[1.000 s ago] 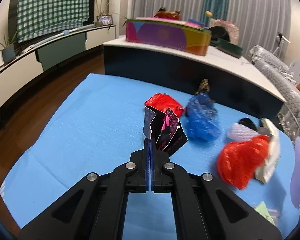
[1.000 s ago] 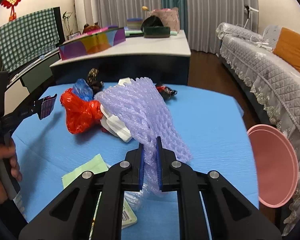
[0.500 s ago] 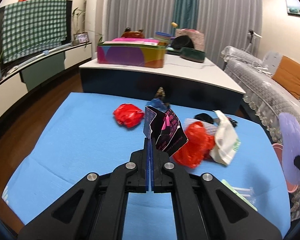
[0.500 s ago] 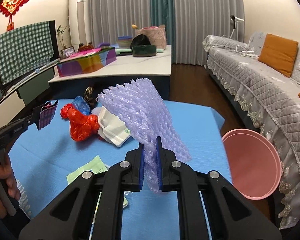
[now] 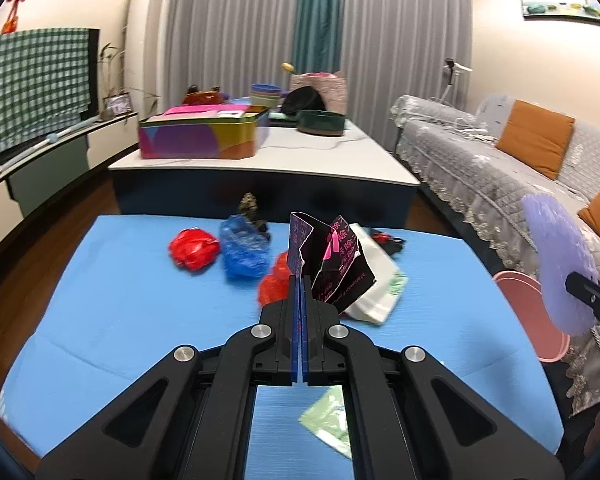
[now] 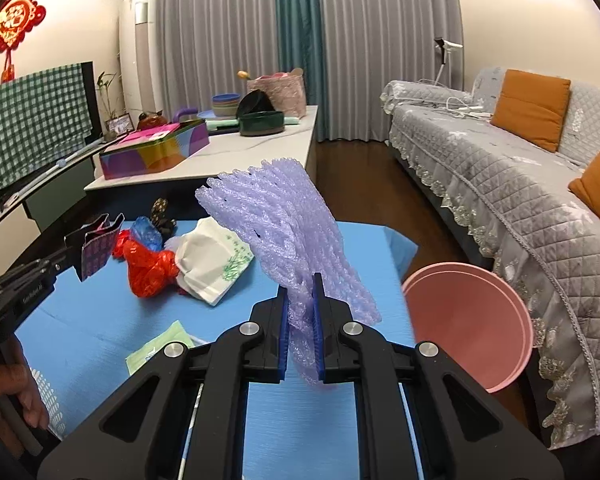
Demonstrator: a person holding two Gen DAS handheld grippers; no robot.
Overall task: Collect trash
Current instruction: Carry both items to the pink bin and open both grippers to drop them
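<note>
Both grippers have lifted: left gripper [image 5: 300,280] pinches a torn black wrapper [image 5: 332,258], right gripper [image 6: 301,288] clamps purple foam netting [image 6: 276,220], hiding part of the table [image 6: 356,248].

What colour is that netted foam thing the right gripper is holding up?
Pale lilac. The foam net sleeve shows best in the right wrist view, pinched in the right gripper.
</note>
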